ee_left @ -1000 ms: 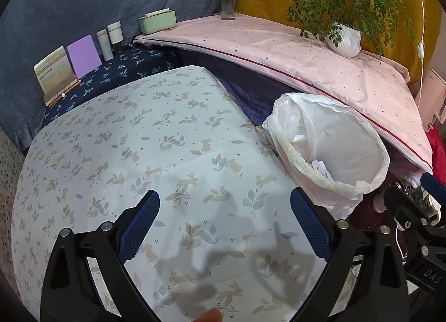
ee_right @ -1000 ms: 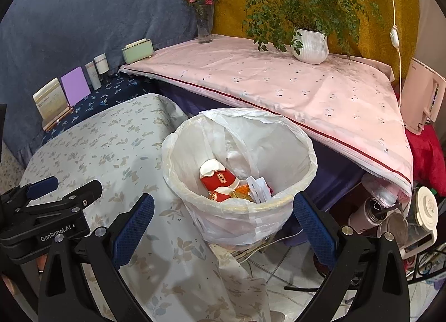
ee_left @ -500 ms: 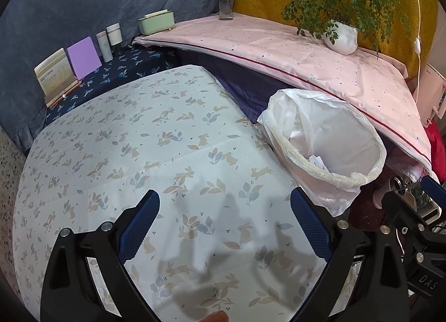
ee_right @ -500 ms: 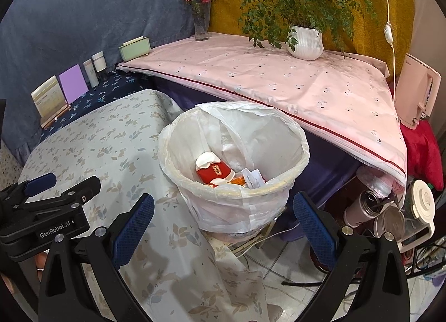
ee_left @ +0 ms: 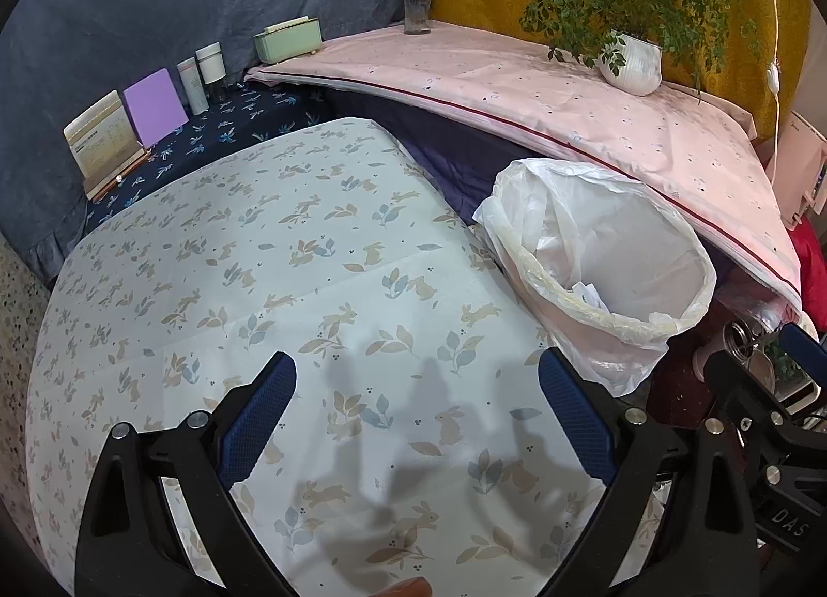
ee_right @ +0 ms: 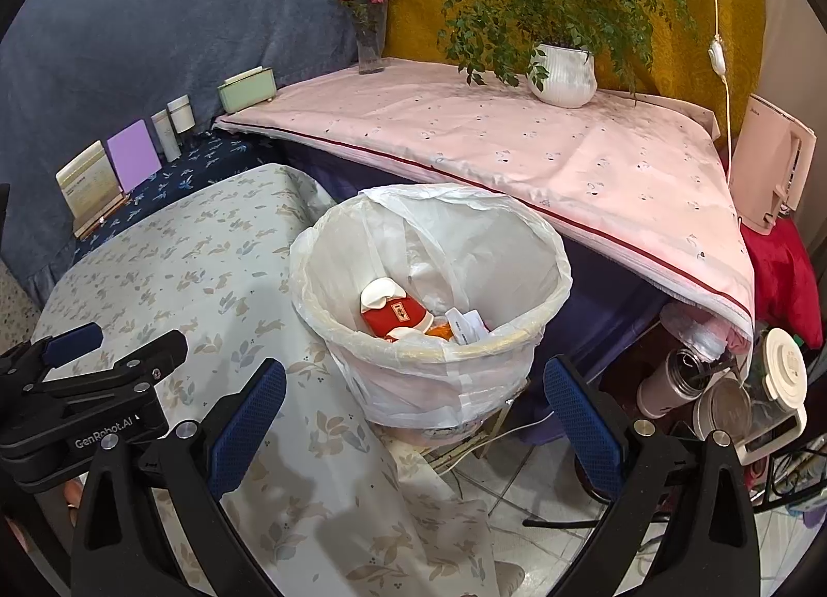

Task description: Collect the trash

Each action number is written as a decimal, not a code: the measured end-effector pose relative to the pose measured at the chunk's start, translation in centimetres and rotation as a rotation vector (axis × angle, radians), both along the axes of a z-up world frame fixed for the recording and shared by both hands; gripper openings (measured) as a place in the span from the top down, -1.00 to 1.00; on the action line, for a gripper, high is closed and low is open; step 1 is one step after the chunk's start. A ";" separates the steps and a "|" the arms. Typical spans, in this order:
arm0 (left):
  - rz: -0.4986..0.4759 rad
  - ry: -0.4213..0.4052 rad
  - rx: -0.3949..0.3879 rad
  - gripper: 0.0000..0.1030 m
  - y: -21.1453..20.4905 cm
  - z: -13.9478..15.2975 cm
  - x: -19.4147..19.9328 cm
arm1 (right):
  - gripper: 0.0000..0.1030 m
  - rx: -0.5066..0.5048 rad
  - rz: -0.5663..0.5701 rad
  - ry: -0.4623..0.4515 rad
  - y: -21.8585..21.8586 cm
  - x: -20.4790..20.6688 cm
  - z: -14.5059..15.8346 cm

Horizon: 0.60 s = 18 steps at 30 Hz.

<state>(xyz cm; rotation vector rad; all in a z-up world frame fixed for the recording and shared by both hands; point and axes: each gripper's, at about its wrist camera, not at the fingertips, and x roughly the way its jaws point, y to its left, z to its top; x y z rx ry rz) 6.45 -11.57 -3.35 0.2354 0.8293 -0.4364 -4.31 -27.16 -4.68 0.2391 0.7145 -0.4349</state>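
Left gripper [ee_left: 416, 390] spread wide, empty, above rabbit-print tablecloth [ee_left: 258, 261]. Right gripper [ee_right: 413, 398] likewise wide apart, holding nothing, in front of trash bin [ee_right: 434, 374]. Bin lined with white bag, standing just beside table edge. Inside: red-and-white package [ee_right: 395, 315], crumpled paper [ee_right: 468, 325], something orange, mostly hidden. From left wrist view bin rim [ee_left: 594, 302] hides nearly all contents; only paper scrap visible.

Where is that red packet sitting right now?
In the right wrist view, the red packet lies at the bottom of the lined bin, left of some crumpled paper, just ahead of the open right gripper.
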 end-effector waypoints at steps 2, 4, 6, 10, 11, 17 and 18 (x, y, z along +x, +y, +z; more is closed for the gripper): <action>0.001 -0.006 0.002 -0.76 0.0 0.0 -0.1 | -0.87 0.001 0.000 -0.001 0.0 0.0 0.0; 0.003 -0.010 0.003 -0.76 -0.1 0.1 -0.2 | -0.87 0.001 0.001 0.000 -0.1 0.0 -0.1; 0.005 -0.012 0.005 -0.76 -0.1 0.1 -0.2 | -0.87 0.001 0.000 -0.001 -0.1 0.0 -0.1; 0.003 -0.014 0.003 -0.76 -0.1 0.1 -0.3 | -0.87 0.001 0.001 0.000 -0.1 0.0 -0.1; 0.004 -0.016 0.002 -0.76 -0.1 0.1 -0.3 | -0.87 0.001 0.000 -0.001 -0.1 0.0 -0.1; 0.017 -0.013 0.001 -0.76 0.0 0.1 -0.6 | -0.87 -0.001 -0.002 -0.001 -0.1 -0.2 -0.3; 0.020 -0.013 0.000 -0.76 -0.1 0.1 -0.6 | -0.87 -0.003 -0.003 0.000 -0.1 -0.2 -0.3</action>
